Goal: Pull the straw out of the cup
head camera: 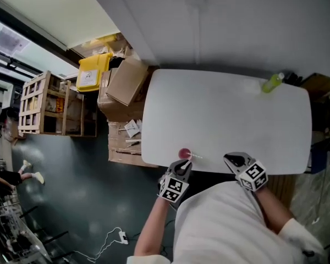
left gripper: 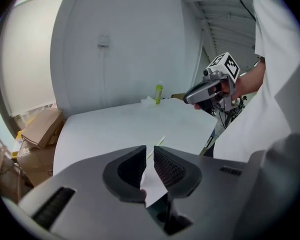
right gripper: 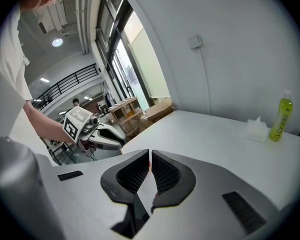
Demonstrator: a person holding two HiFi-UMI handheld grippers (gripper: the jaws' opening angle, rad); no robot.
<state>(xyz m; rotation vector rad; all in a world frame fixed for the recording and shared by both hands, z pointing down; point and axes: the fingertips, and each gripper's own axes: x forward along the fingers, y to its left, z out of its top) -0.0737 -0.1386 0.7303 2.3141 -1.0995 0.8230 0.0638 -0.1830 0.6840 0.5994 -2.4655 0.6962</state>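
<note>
Pink cup (head camera: 184,153) sits at the surface's (head camera: 225,114) 6 o'clock edge with the straw (head camera: 196,156) in it, poking toward 3 o'clock. Left tongs (head camera: 183,165) are just behind the cup, pressed nearly together on nothing. Right tongs (head camera: 231,158) look the same, over at 5 o'clock.

- Your right gripper (right gripper: 150,156) hangs over the near edge of the rounded white table (right gripper: 210,139). Its ribbed dark jaws are drawn almost together, with only a thin slit between them.
- A tiny pink fleck shows at the top of that slit; what it is cannot be told.
- Your left gripper (right gripper: 119,142), grey with a black-and-white marker cube (right gripper: 75,123), hovers just off the table's left edge.
- A slim yellow-green plastic bottle (right gripper: 281,115) stands upright at the table's far right, with a small white crumpled tissue (right gripper: 256,129) just beside it.
- Beyond the table's far left corner sit a brown cardboard box (right gripper: 159,107) and a slatted wooden crate (right gripper: 124,112).
</note>
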